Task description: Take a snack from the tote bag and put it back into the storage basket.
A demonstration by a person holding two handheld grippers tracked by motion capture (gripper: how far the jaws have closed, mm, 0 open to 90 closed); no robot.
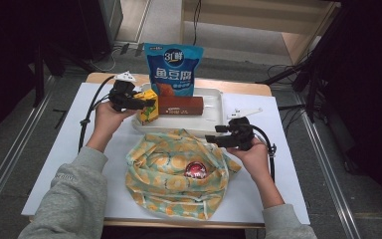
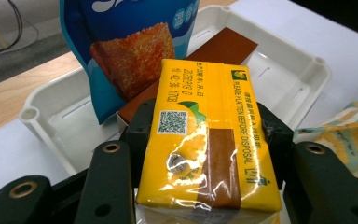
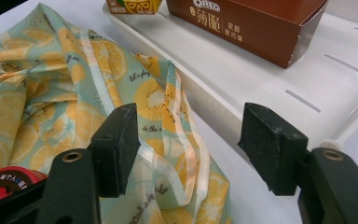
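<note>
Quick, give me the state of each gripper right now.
Left gripper: closed on the yellow juice carton, at the white tray.
Right gripper: open, holding nothing, jaws over the edge of the lemon-print bag.

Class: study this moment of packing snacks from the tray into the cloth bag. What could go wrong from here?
1. The left tongs grip the yellow juice carton by its sides; squeezing harder could crush it.
2. Lifting it out may knock over the upright blue snack pouch close behind.
3. The lemon-print bag sags and the right tongs stand open, so the carton may miss its mouth.
</note>
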